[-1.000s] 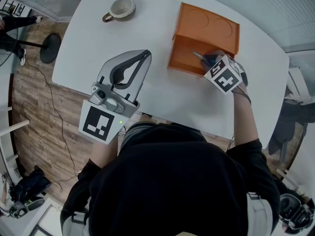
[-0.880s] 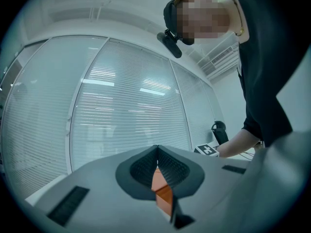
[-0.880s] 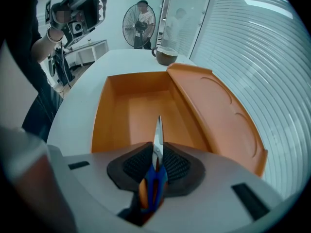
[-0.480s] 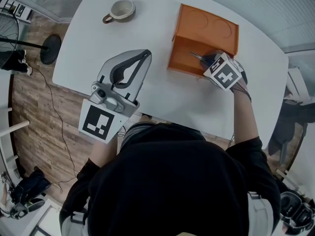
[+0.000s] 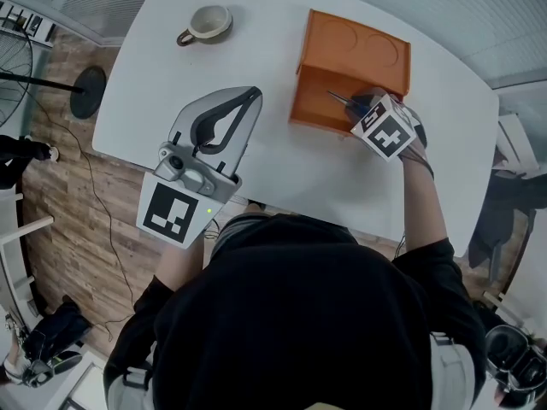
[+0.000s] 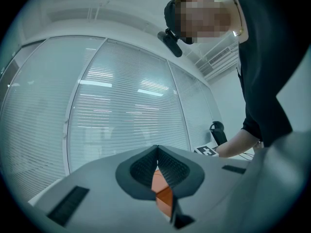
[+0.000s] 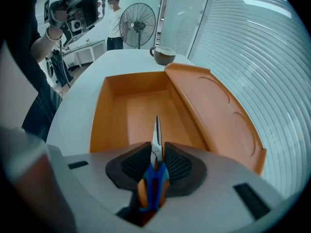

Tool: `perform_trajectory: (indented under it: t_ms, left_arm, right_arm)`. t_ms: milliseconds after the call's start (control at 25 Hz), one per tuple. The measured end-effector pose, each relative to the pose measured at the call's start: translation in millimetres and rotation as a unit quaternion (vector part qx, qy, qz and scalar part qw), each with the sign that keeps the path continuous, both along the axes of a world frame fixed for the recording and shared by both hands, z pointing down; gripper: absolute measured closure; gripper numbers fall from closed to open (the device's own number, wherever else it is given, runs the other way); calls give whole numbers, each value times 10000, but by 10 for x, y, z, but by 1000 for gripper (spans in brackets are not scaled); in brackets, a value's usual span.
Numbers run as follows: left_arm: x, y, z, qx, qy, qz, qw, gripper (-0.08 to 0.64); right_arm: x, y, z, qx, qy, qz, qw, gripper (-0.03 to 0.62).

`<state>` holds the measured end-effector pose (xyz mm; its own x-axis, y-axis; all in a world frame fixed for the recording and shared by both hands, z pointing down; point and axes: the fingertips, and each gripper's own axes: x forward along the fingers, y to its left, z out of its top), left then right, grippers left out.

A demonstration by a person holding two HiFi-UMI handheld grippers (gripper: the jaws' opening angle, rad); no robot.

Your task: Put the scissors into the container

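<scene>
We log the scissors (image 7: 155, 142) pinched at the pivot in the right gripper (image 7: 156, 154), blades out over the open orange container (image 7: 127, 111). Its lid (image 7: 218, 115) lies folded back beside it. The cup (image 5: 208, 22) sits well apart on the table (image 5: 282, 169). The left gripper (image 5: 253, 96) is empty, jaws together.

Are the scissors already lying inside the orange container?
No, the right claw is shut on the scissors near their pivot, holding the blades out over the open container.

Head view — scissors (image 5: 339, 99) handles hidden beneath right gripper (image 5: 366, 103); only blades show.
</scene>
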<state>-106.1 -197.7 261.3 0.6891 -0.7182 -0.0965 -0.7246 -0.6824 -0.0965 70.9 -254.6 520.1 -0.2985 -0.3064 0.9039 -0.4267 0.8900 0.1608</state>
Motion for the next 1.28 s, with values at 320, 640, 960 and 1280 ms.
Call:
perform_trajectory:
  t_ms: [320, 640, 960, 1280]
  left_arm:
    - [11, -5, 7, 8, -23, 42, 10000, 546]
    - [109, -124, 24, -4, -27, 118, 9999, 546]
    - [163, -125, -21, 67, -32, 224, 9997, 546]
    - [237, -163, -66, 111, -29, 330, 9994, 546]
  right_arm:
    - [-9, -33, -33, 153, -198, 156, 9996, 493]
    - [109, -142, -173, 421, -377, 387, 9976, 494]
    - [100, -112, -570, 888, -819, 708, 9902, 495]
    - [88, -123, -1125, 1568, -1611, 1022, 9690, 499]
